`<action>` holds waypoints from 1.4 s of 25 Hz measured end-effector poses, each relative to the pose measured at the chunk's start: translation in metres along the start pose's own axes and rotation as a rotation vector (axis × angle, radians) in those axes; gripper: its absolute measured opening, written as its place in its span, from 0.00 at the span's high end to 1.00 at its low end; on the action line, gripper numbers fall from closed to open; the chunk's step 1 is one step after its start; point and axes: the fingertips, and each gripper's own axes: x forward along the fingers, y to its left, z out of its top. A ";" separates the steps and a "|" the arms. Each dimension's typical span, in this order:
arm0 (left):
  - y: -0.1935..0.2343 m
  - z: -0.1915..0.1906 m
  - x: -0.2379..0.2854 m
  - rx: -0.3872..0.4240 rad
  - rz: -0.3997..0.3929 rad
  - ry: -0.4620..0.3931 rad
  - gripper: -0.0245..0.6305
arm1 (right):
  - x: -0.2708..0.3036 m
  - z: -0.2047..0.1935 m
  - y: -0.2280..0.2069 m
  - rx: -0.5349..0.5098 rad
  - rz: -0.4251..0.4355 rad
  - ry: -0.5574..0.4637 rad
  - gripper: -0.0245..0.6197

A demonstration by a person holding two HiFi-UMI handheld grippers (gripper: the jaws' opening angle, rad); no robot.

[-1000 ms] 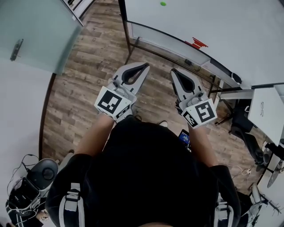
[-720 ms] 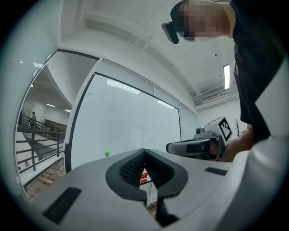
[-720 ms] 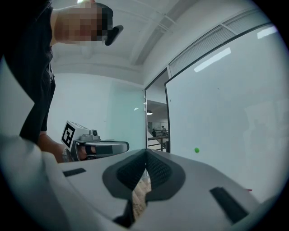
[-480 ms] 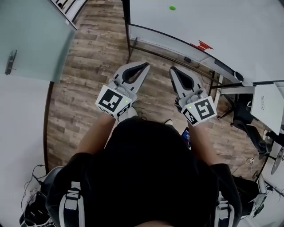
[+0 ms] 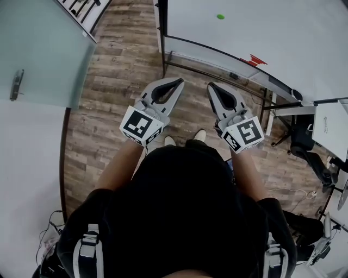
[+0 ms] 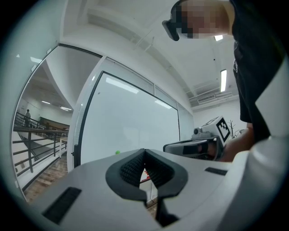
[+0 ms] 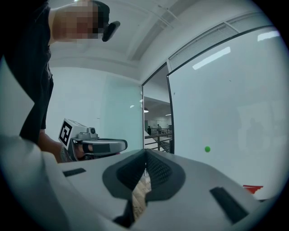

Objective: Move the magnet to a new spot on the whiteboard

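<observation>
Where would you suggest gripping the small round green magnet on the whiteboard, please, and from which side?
Probably pinch the small round green magnet across its rim, on opposite edges, coming straight at the face of the upright whiteboard. It sits flat there with bare board all round, so only its edge offers a hold. The right gripper, shut and empty, must open first.

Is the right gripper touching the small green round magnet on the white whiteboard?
Apart. The head view shows the right gripper over wooden floor, far short of the green magnet.
</observation>
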 end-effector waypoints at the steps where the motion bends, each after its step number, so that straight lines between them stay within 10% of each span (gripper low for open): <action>1: 0.004 -0.001 0.000 0.000 0.001 0.003 0.96 | 0.003 0.000 -0.001 0.001 -0.001 -0.002 0.97; 35: 0.099 -0.004 0.208 0.075 0.042 0.083 0.96 | 0.067 0.004 -0.233 -0.006 -0.038 -0.039 0.97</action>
